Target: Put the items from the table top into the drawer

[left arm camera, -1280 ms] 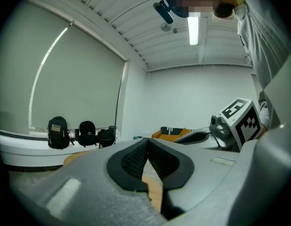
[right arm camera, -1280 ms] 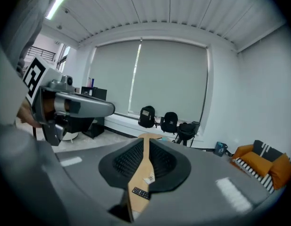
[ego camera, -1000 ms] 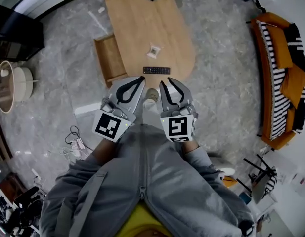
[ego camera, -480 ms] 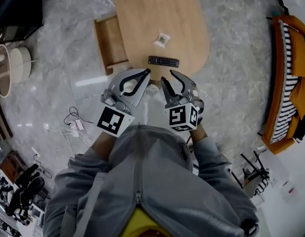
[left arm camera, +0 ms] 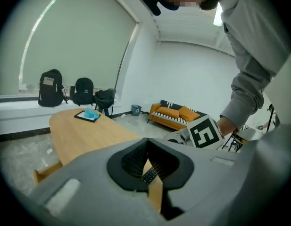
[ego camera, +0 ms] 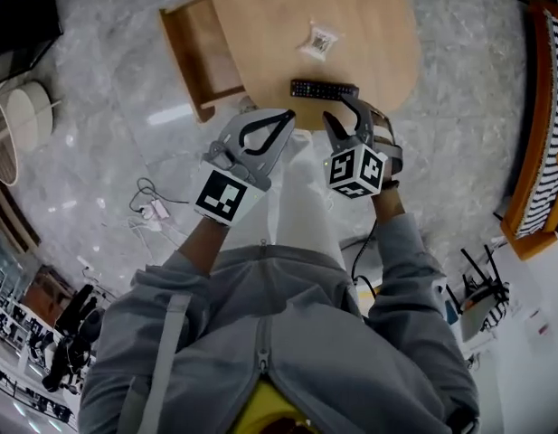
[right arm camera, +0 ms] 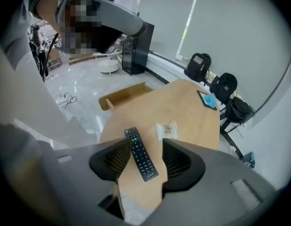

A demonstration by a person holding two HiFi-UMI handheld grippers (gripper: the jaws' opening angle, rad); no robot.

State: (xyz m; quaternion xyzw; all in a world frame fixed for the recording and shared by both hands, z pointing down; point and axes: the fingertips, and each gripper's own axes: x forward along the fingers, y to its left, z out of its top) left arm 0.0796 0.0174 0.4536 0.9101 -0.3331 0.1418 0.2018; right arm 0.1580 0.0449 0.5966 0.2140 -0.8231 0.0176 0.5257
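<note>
Both have sunk toward the remote [ego camera: 324,89]: left tongs [ego camera: 284,119] clenched, right tongs [ego camera: 343,113] just opening, released, above it.

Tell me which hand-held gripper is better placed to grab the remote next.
Probably right. The right hand-held gripper has just been opening its jaws, and the remote lies framed between them on the table, not yet gripped. The left hand-held gripper is shut, off to the remote's side.
</note>
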